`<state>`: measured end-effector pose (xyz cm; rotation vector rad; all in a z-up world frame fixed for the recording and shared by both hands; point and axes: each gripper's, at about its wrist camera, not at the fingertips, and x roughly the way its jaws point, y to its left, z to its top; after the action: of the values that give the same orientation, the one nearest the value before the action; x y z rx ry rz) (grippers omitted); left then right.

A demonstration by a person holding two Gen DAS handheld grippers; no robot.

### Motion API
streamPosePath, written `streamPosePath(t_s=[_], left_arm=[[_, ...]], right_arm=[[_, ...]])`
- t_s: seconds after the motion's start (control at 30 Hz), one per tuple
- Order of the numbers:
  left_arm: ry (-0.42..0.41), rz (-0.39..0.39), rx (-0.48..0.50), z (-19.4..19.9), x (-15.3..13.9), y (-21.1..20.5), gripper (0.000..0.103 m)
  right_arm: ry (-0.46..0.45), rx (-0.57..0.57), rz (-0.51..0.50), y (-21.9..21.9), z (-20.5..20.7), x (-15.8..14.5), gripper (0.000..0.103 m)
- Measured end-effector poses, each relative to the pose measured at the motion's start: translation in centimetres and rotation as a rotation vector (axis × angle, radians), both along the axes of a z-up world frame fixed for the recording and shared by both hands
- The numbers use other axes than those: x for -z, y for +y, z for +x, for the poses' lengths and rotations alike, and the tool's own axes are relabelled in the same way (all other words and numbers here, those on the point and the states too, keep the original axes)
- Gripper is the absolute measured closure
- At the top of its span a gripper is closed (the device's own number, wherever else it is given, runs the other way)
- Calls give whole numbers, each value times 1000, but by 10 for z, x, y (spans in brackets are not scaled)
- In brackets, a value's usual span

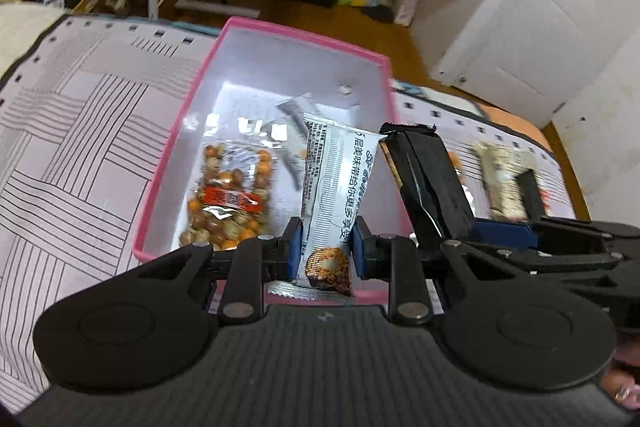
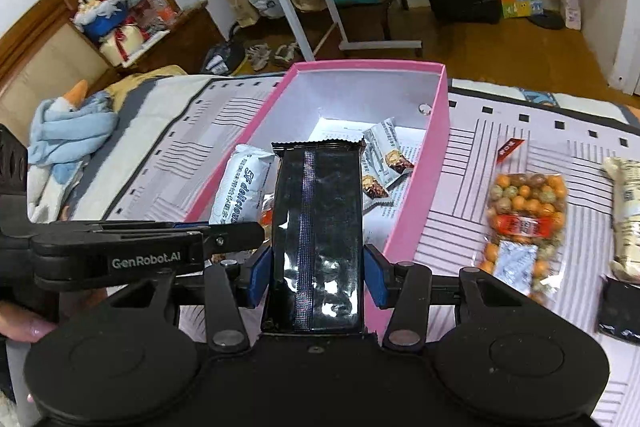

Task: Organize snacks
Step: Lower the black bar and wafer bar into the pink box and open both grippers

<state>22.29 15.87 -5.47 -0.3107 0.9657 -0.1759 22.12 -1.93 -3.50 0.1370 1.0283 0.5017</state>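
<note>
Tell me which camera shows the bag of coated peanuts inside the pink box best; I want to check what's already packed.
The left wrist view. There the peanut bag lies in plain sight on the floor of the pink box, with its red label visible. In the right wrist view only an orange sliver of it peeks out between the white snack bar and the black packet.

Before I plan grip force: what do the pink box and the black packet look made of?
Pink box: probably matte cardboard, with thin flat walls, a white inside and a punched hole. Black packet: glossy plastic or foil film, judging by its bright reflections, crimped end and centre seam; the right gripper clamps it.
</note>
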Motion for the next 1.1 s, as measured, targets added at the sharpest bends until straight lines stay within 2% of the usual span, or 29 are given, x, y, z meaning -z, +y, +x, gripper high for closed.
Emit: streamPosePath(t_s=[0.2,0.3,0.43,0.5,0.57,0.6,0.7,0.8,0.9,0.93,1.0,1.1], left_arm=[[27,-23,-59,34,38,19,79],[27,-22,-70,41,48,22,79],[65,-58,-72,49,63,28,79],[77,-17,-68,50,67,26,78],[66,78,-54,47,67,18,78],[69,91,-46,47,68,16,78],[119,21,-26,51,77,16,79],[114,57,-30,54,80,12,78],[117,52,-75,57,81,14,72],[115,40,-77,56,81,16,62],[107,17,-87,53,79,18,53],[66,7,-88,42,67,20,53]], right_arm=[[20,23,7,21,23,24,49],[13,30,-21,24,26,30,49],[0,7,-81,32,21,36,49],[-20,-31,-88,33,16,39,48],[-33,-60,-105,36,13,43,48],[-61,-58,-130,40,11,43,49],[-122,-87,-200,50,8,43,48],[-155,-102,-240,56,6,45,42],[-151,-120,-230,58,5,42,32],[-146,-119,-217,57,5,40,32],[-149,-110,-204,52,2,33,32],[-171,-104,-175,37,-7,14,31]])
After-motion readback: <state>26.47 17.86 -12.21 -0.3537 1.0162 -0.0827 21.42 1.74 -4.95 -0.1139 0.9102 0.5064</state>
